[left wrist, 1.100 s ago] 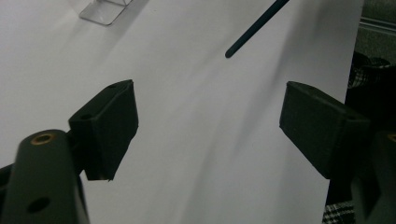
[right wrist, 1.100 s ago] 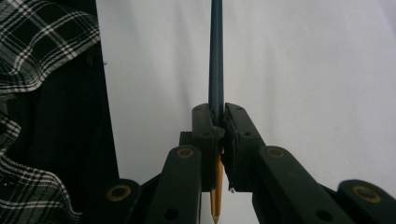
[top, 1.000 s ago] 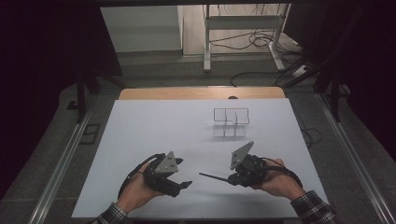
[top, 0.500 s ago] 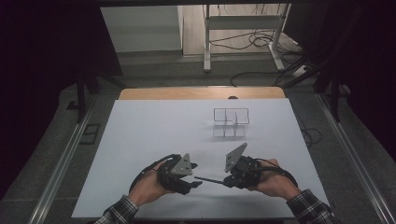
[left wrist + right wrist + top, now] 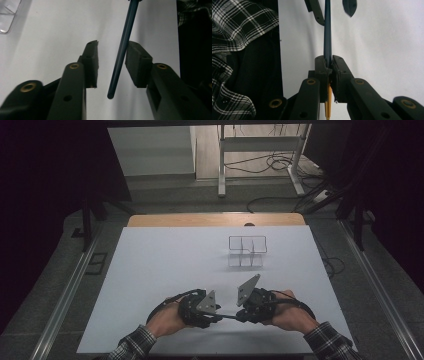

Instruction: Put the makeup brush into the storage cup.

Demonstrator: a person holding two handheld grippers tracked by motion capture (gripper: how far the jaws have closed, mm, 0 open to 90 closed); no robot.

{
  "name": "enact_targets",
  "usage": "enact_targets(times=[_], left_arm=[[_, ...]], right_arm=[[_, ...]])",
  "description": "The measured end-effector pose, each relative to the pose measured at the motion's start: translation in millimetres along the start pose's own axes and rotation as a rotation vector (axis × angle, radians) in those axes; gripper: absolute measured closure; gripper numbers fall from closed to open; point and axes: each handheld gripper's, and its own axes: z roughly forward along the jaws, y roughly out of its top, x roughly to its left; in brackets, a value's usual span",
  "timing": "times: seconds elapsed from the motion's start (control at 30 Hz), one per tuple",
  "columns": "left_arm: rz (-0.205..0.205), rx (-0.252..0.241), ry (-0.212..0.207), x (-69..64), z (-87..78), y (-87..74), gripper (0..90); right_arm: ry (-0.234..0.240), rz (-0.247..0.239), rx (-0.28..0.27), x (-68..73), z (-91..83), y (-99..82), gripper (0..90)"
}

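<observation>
Two claws meet: right claw (image 5: pixel 329 66) grips pen (image 5: pixel 327 30), left claw (image 5: pixel 111 62) straddling it.

you face white table (image 5: pixel 150 270), wooden strip (image 5: pixel 215 219) at far edge; grey floor (image 5: pixel 165 190) beyond, pale frame stand (image 5: pixel 260 150), loose cables (image 5: pixel 270 167), dark surroundings either side.

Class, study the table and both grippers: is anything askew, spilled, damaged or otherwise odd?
Nothing stands out. The right gripper clamps a dark pen, whose free end lies between the left gripper's closing jaws. The clear organizer stands upright on the white table.
</observation>
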Motion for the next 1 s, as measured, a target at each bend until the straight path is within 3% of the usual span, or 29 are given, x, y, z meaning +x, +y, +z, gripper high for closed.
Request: enact_targets(times=[0.13, 0.27, 0.33, 0.53, 0.6, 0.77, 1.0], left_arm=[[0.016, -0.001, -0.029, -0.3, 3.2, 1.0, 76.6], [0.037, 0.009, -0.053, -3.5, 5.0, 1.3, 82.3], [0.072, 0.040, -0.065, -4.4, 4.9, 2.2, 84.3], [0.042, 0.022, -0.056, -7.9, 7.4, 1.4, 85.2], [0.035, 0.024, -0.048, -8.3, 7.2, 1.3, 85.1], [0.025, 0.026, -0.031, -7.8, 7.6, -0.3, 85.1], [-0.021, 0.026, -0.012, -7.9, 3.3, -5.1, 85.1]], right_arm=[[-0.001, -0.001, -0.002, -0.3, 0.6, 0.5, 83.0], [0.007, -0.003, 0.000, -1.4, 0.7, 0.0, 82.8], [0.000, -0.014, 0.002, -1.4, 0.9, -0.5, 81.8], [0.009, 0.006, -0.011, -3.7, 2.9, -2.5, 79.7], [-0.012, 0.003, -0.009, -4.0, 1.7, -2.6, 78.2], [-0.008, 0.010, -0.022, -4.3, 1.6, -3.7, 72.8], [-0.040, 0.020, -0.040, -5.6, -2.0, -6.2, 66.0]])
